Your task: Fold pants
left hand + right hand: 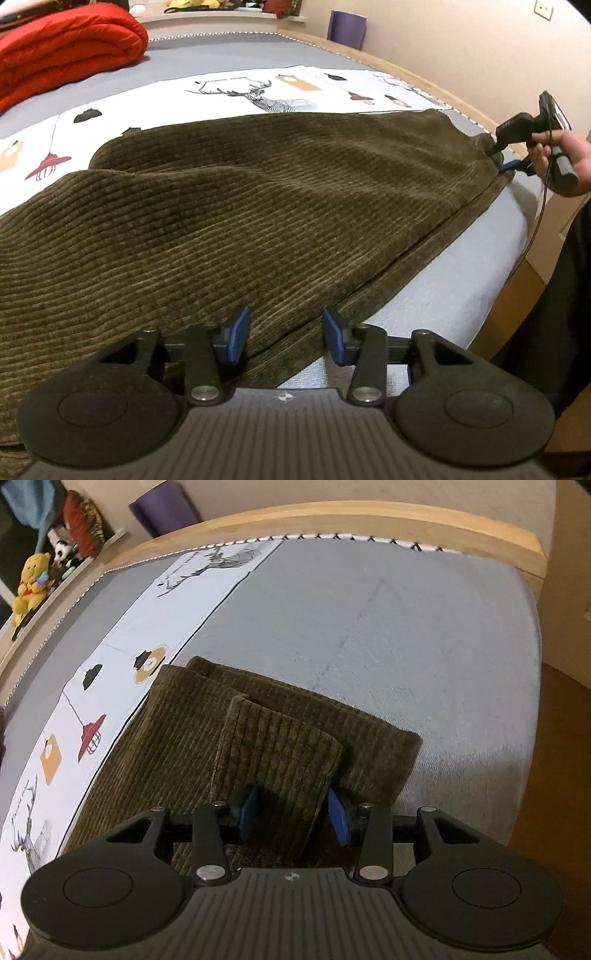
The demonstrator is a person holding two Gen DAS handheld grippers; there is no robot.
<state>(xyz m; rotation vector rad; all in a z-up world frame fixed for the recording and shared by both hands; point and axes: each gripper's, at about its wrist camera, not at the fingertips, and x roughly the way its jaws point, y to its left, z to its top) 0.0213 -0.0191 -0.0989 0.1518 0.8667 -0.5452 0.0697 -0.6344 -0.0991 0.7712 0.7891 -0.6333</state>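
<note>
Olive corduroy pants (229, 221) spread across the grey bed (461, 280), partly over a printed white cloth (229, 92). Left gripper (286, 341) at the near edge, jaws apart, fabric between them unpinched. Right gripper (291, 818) clamped on a raised cuff fold at the far end.
</note>
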